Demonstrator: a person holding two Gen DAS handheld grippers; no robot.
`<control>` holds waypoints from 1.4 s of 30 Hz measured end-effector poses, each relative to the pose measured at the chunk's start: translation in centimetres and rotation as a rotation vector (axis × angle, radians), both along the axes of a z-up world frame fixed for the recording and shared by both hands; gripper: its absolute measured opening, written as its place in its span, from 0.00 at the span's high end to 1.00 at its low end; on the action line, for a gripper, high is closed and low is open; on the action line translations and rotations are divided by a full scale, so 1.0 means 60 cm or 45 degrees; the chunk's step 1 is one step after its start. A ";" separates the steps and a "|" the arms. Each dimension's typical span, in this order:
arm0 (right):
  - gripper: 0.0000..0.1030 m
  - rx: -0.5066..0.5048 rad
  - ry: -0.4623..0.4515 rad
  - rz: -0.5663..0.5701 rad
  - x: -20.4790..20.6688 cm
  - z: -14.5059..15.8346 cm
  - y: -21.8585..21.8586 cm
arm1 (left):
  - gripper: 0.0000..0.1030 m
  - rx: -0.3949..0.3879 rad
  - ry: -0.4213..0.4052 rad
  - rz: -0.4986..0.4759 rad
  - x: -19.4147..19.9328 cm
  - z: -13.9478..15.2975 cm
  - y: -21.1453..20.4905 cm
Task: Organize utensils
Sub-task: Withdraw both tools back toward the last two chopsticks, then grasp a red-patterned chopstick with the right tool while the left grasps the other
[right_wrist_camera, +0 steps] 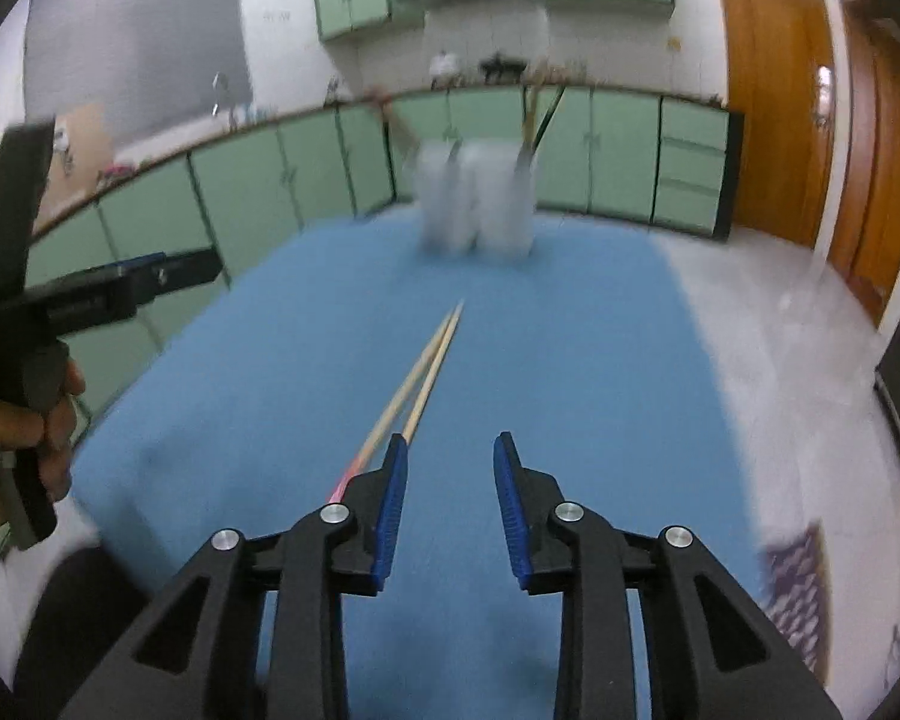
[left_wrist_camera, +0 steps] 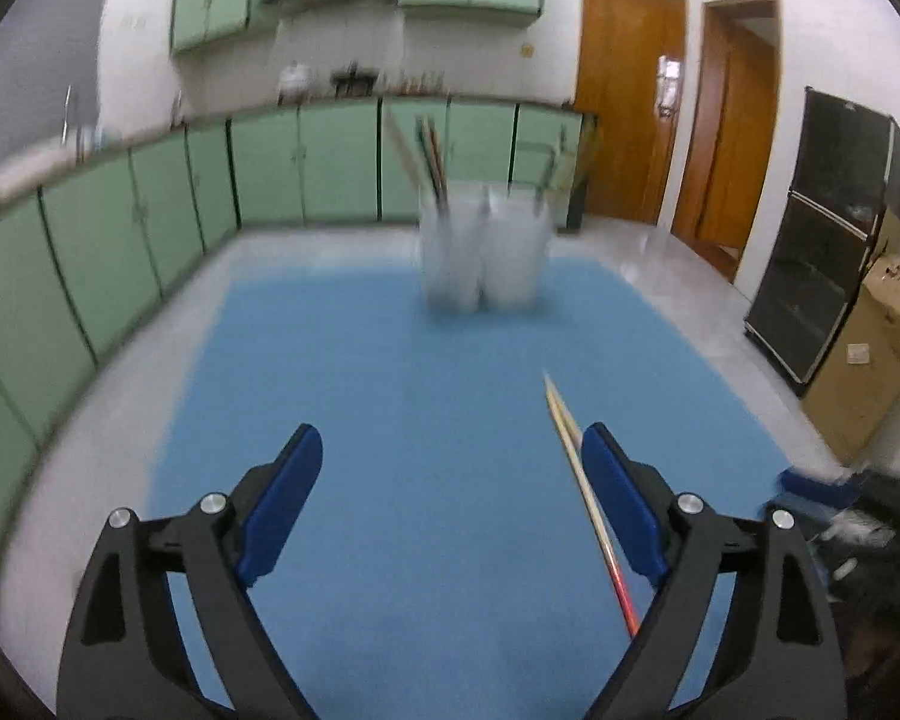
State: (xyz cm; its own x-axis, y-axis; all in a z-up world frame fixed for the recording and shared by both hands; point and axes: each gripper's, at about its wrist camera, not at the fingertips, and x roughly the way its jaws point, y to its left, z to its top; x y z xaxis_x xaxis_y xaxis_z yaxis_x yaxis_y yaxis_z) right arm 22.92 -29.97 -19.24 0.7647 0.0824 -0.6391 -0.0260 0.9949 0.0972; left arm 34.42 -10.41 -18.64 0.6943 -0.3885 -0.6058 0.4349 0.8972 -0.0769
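A pair of wooden chopsticks (right_wrist_camera: 429, 363) with reddish handle ends lies on the blue mat (right_wrist_camera: 570, 360), tips pointing toward the two translucent white holder cups (right_wrist_camera: 477, 198) standing side by side at the mat's far edge. Both cups hold more chopsticks, too blurred to count. The right gripper (right_wrist_camera: 447, 462) hovers over the mat with its jaws spread, the pair just beside its left finger. The left gripper (left_wrist_camera: 450, 450) is also spread wide and empty, the chopsticks (left_wrist_camera: 576, 480) passing beside its right finger. No writing is legible anywhere.
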 end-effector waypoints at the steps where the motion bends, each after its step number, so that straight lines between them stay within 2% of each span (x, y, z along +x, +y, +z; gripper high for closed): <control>1: 0.70 -0.005 0.016 0.011 -0.008 -0.016 0.014 | 0.16 0.005 0.031 -0.006 -0.025 -0.024 0.002; 3: 0.70 -0.003 0.037 0.028 -0.020 -0.048 0.039 | 0.16 0.008 0.055 -0.006 -0.059 -0.054 0.009; 6: 0.69 0.002 0.057 0.022 -0.009 -0.070 0.053 | 0.15 -0.008 0.093 -0.005 -0.102 -0.088 0.019; 8: 0.66 0.043 0.067 0.023 0.004 -0.077 0.051 | 0.15 -0.015 0.111 0.005 -0.116 -0.102 0.025; 11: 0.64 0.028 0.051 0.034 0.014 -0.080 0.051 | 0.15 -0.008 0.110 0.002 -0.126 -0.113 0.026; 13: 0.76 -0.009 0.045 0.036 0.019 -0.082 0.045 | 0.15 -0.004 0.106 -0.020 -0.129 -0.119 0.020; 14: 0.93 -0.037 0.041 0.022 0.020 -0.083 0.038 | 0.15 -0.005 0.110 -0.029 -0.129 -0.121 0.012; 19: 0.95 0.012 0.043 -0.101 0.005 -0.085 -0.031 | 0.15 -0.002 0.107 -0.101 -0.128 -0.128 -0.044; 22: 0.95 0.021 0.037 -0.121 -0.012 -0.085 -0.051 | 0.15 0.019 0.097 -0.139 -0.125 -0.136 -0.085; 24: 0.95 0.032 0.033 -0.115 -0.022 -0.087 -0.058 | 0.16 0.051 0.101 -0.119 -0.123 -0.149 -0.103; 26: 0.94 0.041 0.029 -0.109 -0.023 -0.087 -0.061 | 0.23 0.077 0.110 -0.072 -0.117 -0.163 -0.108; 28: 0.89 0.041 0.019 -0.115 -0.022 -0.083 -0.064 | 0.30 0.097 0.075 -0.047 -0.117 -0.162 -0.108; 30: 0.77 0.047 0.011 -0.119 -0.027 -0.083 -0.064 | 0.46 0.081 0.061 -0.020 -0.116 -0.161 -0.099; 31: 0.77 0.044 0.013 -0.117 -0.027 -0.083 -0.061 | 0.51 0.066 0.061 -0.013 -0.115 -0.160 -0.094; 33: 0.71 0.021 0.003 -0.108 -0.029 -0.085 -0.053 | 0.69 0.040 0.060 -0.008 -0.112 -0.157 -0.086; 34: 0.70 0.005 0.000 -0.108 -0.028 -0.086 -0.050 | 0.73 0.033 0.060 -0.007 -0.111 -0.157 -0.084; 36: 0.71 -0.022 0.003 -0.113 -0.024 -0.088 -0.046 | 0.94 0.011 0.069 -0.017 -0.109 -0.157 -0.081; 37: 0.74 -0.025 0.004 -0.114 -0.021 -0.087 -0.045 | 0.95 -0.003 0.078 -0.016 -0.109 -0.156 -0.080; 38: 0.93 -0.021 0.012 -0.105 -0.019 -0.087 -0.045 | 0.95 -0.013 0.086 -0.017 -0.107 -0.155 -0.080; 42: 0.95 0.017 0.013 -0.100 -0.018 -0.065 -0.049 | 0.95 -0.053 0.099 -0.012 -0.098 -0.120 -0.074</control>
